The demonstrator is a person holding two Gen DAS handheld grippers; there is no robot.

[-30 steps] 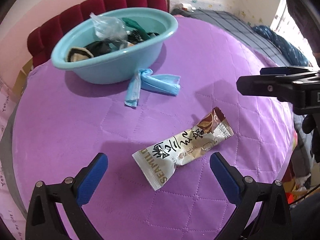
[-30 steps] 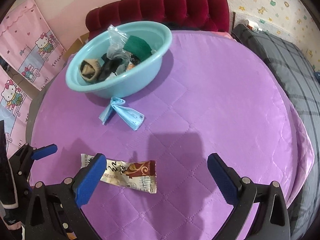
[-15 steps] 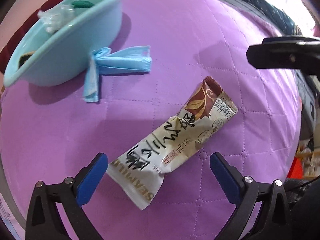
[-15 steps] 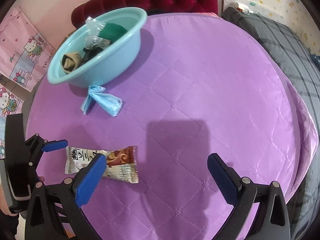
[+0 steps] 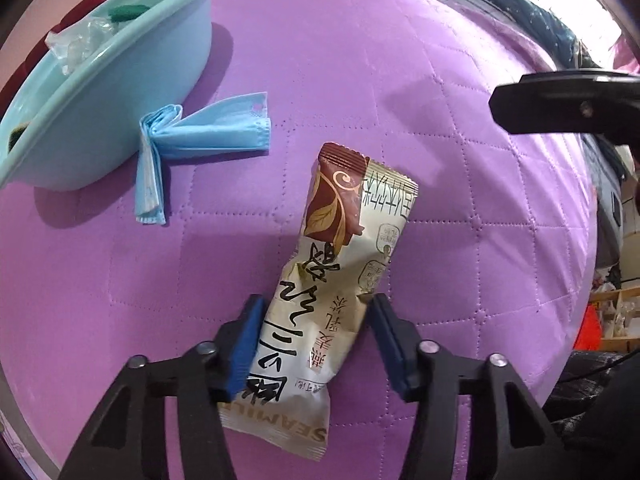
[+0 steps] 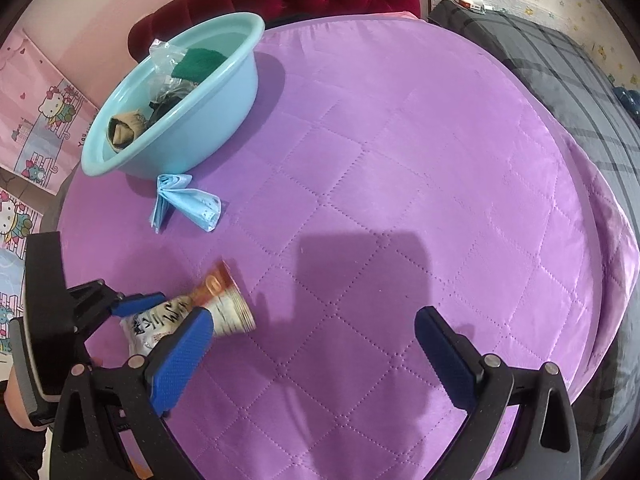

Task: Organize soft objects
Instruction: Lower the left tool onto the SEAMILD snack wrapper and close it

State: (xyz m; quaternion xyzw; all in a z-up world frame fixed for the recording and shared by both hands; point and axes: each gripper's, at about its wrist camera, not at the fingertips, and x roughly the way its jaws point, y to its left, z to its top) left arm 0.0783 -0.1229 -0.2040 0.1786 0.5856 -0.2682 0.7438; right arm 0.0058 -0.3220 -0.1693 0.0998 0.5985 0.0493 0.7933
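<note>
Both closing fingers (image 5: 250, 334) of the left gripper (image 5: 314, 336) pinching the snack packet (image 5: 340, 264) between them.

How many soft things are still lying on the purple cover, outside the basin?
2: the snack packet between the closing left tongs, and the blue face mask beside the basin.

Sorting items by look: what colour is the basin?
Light turquoise-blue basin, clearest in the right wrist view.

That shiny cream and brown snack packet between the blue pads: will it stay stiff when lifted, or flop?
The cream and brown snack packet already creases between the closing left gripper, so it probably bends. Its glossy film may slip. It looks light.
</note>
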